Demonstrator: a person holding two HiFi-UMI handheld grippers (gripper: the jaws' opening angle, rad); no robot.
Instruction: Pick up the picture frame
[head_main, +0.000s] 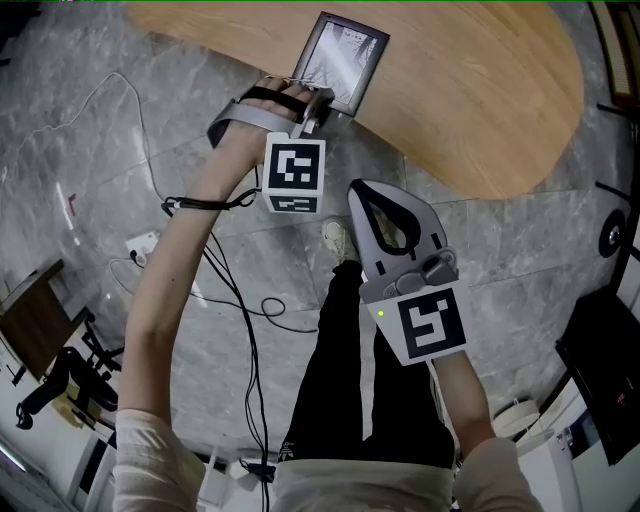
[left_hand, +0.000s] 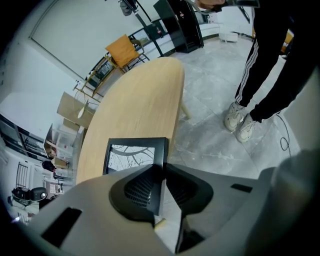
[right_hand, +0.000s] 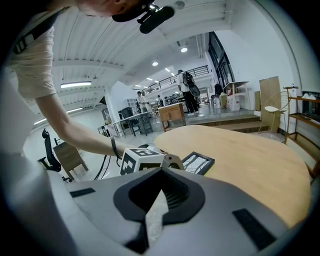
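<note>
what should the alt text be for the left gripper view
The left gripper has its jaws closed on one edge of a black picture frame lying on a pale wooden table. Beyond it, a person's white trainers stand on a grey stone floor.

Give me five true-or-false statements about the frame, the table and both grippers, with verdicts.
1. The left gripper is shut on the picture frame's edge. True.
2. The picture frame stands upright in the middle of the wooden table. False: it lies near the table's edge.
3. The right gripper holds nothing. True.
4. The right gripper rests on the table. False: it is held off the table, above the floor.
5. The picture frame's border is white. False: it is black.
</note>
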